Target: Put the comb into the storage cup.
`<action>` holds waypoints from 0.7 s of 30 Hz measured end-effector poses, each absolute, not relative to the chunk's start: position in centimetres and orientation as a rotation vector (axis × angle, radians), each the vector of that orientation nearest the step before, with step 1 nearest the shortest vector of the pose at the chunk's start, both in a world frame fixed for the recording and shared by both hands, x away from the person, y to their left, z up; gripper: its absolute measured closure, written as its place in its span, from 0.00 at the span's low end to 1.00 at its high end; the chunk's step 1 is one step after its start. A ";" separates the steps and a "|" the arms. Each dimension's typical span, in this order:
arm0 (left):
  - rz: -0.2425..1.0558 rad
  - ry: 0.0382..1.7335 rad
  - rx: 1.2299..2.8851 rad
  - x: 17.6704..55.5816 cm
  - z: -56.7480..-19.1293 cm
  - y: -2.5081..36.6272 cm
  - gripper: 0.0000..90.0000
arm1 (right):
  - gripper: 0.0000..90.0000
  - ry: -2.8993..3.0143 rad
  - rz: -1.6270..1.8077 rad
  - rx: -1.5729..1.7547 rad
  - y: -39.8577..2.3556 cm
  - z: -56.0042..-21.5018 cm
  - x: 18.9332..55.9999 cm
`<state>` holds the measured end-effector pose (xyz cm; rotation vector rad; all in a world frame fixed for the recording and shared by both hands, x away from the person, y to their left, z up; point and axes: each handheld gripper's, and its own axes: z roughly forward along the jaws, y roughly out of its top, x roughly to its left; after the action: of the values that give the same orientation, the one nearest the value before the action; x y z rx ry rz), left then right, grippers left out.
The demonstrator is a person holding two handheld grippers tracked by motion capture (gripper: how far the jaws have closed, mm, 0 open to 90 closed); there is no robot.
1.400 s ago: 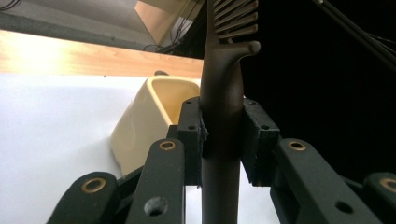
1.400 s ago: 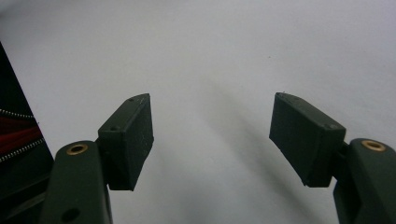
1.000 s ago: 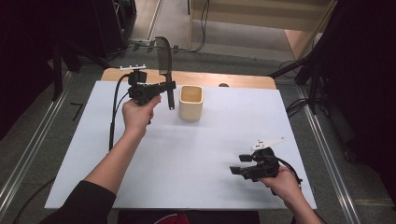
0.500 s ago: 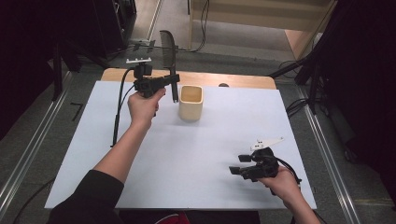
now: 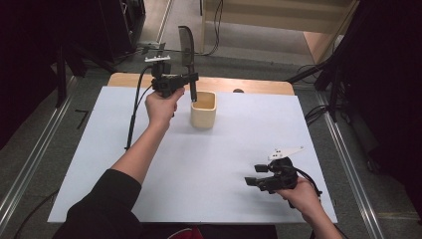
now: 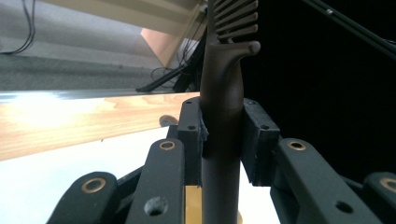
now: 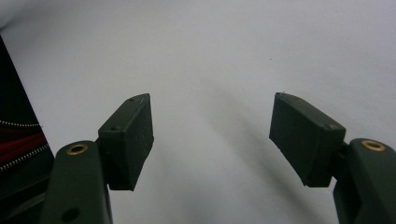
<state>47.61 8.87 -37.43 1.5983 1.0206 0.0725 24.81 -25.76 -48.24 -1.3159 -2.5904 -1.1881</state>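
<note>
Dark surroundings, with cables on a grey floor, frame a desk (image 5: 149,79) of pale wood that is covered almost wholly by a white sheet (image 5: 199,164). Near the far edge of the desk, about midway along it, a small cream-coloured cup (image 5: 204,110) is stood upright on the sheet. Just above the cup's far left rim, a dark comb (image 5: 187,47) is held upright, teeth end up and handle end pointing down over the cup's mouth; whether the handle touches the rim cannot be told. The comb's handle is clamped between the pads of the left gripper (image 5: 191,77), seen close in the left gripper view (image 6: 223,140). Near the desk's near right corner, well apart from the cup, the right gripper (image 5: 252,175) is held low over the sheet, its jaws spread wide with nothing between them (image 7: 212,135).
</note>
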 end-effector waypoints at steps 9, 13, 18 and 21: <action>0.093 1.013 1.617 48.7 -38.3 7.7 0.81 | 0.32 -2.591 -1.191 -1.306 -25.7 -48.2 24.8; 0.125 0.986 1.628 48.8 -38.6 7.0 0.81 | 0.32 -2.590 -1.197 -1.303 -25.7 -48.2 24.8; 0.131 0.985 1.631 49.0 -39.1 6.6 0.81 | 0.32 -2.591 -1.196 -1.303 -25.7 -48.2 24.7; 0.134 0.983 1.644 49.1 -39.4 6.4 0.81 | 0.32 -2.589 -1.200 -1.299 -25.7 -48.2 24.7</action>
<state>49.10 6.41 -39.40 1.6439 0.9831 0.1340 24.69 -25.69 -48.17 -1.2994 -2.5894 -1.1998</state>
